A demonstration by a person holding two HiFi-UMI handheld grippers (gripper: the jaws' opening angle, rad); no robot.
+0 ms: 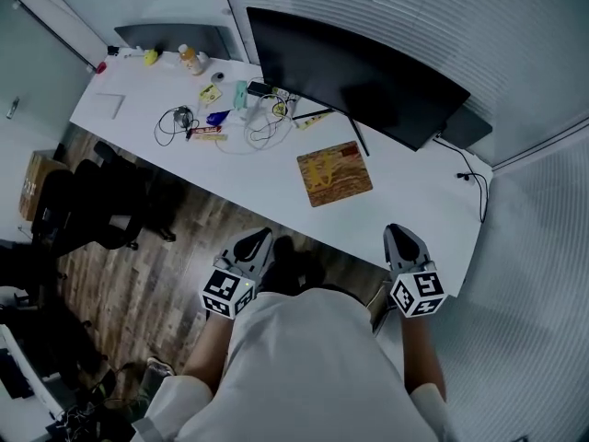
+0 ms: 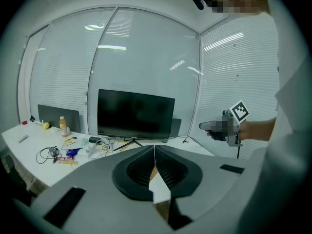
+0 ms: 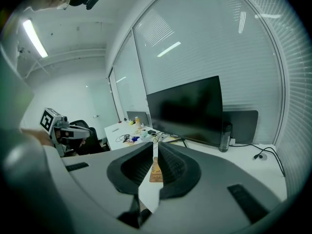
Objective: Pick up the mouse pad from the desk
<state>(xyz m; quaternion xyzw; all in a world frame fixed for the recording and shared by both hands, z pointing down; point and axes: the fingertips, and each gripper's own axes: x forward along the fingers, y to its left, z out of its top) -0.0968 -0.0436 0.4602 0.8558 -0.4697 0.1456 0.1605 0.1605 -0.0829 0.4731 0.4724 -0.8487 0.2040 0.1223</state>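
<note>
At frame centre, the mouse pad (image 1: 334,173) looks thin, light, likely floppy; best pinched at its near edge. Lower down, left gripper (image 1: 259,239) and right gripper (image 1: 399,235) hang closed, empty.

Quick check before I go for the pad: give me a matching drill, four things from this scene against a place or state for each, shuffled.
Things:
1. mouse pad
2. monitor
3. drink bottle
4. left gripper

Places or states:
A. jaws together, nothing held
B. upright near the left end of the desk in the head view
C. flat on the desk, in front of the monitor
D. screen dark, at the back of the desk

Pairs: 1-C, 2-D, 3-B, 4-A
</note>
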